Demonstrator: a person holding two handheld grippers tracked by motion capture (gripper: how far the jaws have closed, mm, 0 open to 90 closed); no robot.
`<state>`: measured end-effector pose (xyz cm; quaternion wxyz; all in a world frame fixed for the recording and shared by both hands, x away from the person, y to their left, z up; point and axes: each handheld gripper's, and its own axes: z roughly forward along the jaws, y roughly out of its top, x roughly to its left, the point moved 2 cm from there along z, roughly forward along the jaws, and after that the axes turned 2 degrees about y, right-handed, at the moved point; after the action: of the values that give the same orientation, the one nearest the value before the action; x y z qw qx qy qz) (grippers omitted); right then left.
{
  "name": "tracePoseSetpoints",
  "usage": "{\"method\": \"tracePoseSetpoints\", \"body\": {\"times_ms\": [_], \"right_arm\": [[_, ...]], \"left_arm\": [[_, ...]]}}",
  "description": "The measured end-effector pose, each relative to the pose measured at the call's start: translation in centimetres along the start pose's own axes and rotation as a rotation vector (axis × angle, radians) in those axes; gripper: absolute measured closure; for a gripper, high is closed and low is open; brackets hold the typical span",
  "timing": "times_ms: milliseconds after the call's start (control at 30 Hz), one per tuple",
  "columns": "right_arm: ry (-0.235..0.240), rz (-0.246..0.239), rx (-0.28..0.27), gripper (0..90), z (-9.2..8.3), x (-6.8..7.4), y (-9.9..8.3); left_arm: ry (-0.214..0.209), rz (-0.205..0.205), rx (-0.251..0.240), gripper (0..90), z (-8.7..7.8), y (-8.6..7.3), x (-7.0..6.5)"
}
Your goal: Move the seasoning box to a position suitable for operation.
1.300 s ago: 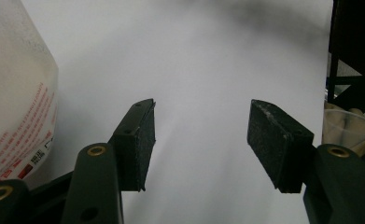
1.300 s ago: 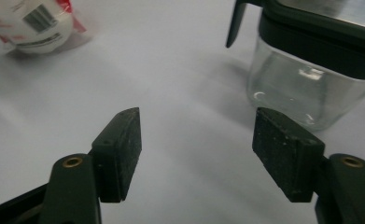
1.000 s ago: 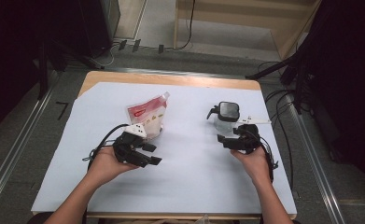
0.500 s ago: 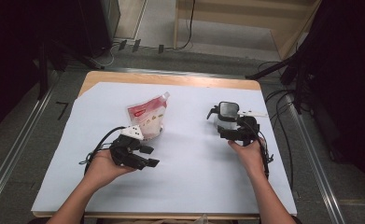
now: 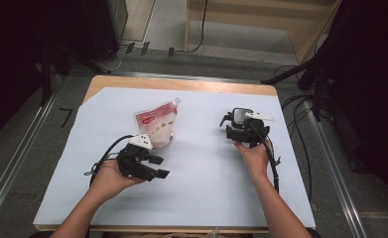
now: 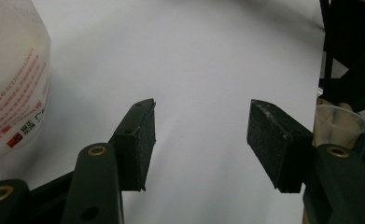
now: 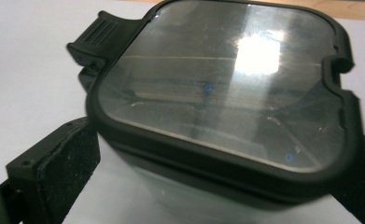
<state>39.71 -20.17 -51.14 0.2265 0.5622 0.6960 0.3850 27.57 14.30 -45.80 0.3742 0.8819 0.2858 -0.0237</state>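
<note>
High view: on a white-covered table [image 5: 221, 208], the right gripper [image 5: 242, 124] has slid forward toward the far right corner and now reaches a black-lidded container [image 5: 239, 115]. Its jaws have just been opening, and they now straddle the container's sides, so a grasp looks about to start. The left gripper [image 5: 158, 166] rests near the middle, jaws apart and empty, beside a white pouch [image 5: 157, 124] whose long axis runs toward the far edge, spout corner pointing far-right

Left gripper view: both pads [image 6: 138, 140] stand apart over bare white surface, the pouch [image 6: 12, 79] at left

Right gripper view: the container [image 7: 222, 98] sits upright between the open jaws, its lid latch [image 7: 98, 35] pointing far-left; whether the pads press it, I cannot tell
</note>
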Motion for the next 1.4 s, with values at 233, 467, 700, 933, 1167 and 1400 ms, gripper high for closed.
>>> {"method": "tracePoseSetpoints", "body": {"times_ms": [233, 467, 700, 933, 1167, 1400], "right_arm": [[-0.048, 0.067, -0.089, 0.0, 1.7, 0.2, -0.1], [-0.098, 0.056, -0.157, 5.9, 2.7, 0.1, -0.3], [-0.113, 0.000, -0.142, 12.2, 2.8, -0.1, -0.3], [-0.092, 0.009, -0.122, 12.7, 2.6, -0.3, 0.0], [-0.033, -0.006, -0.152, 12.8, 1.7, -0.1, 0.6], [0.046, -0.029, -0.131, 12.9, 0.2, 1.7, 0.8]], "left_arm": [[-0.003, -0.002, 0.005, 43.0, 0.3, 0.0, 0.0], [-0.010, -0.004, 0.004, 43.0, 0.2, 0.0, 0.1], [-0.007, -0.003, 0.003, 43.2, 0.2, 0.0, 0.1], [-0.012, -0.005, -0.012, 43.2, 0.2, 0.1, 0.1], [-0.016, -0.011, -0.027, 43.2, 0.2, 0.3, 0.3], [-0.022, -0.002, -0.031, 43.4, 0.3, 0.6, 0.3]]}}
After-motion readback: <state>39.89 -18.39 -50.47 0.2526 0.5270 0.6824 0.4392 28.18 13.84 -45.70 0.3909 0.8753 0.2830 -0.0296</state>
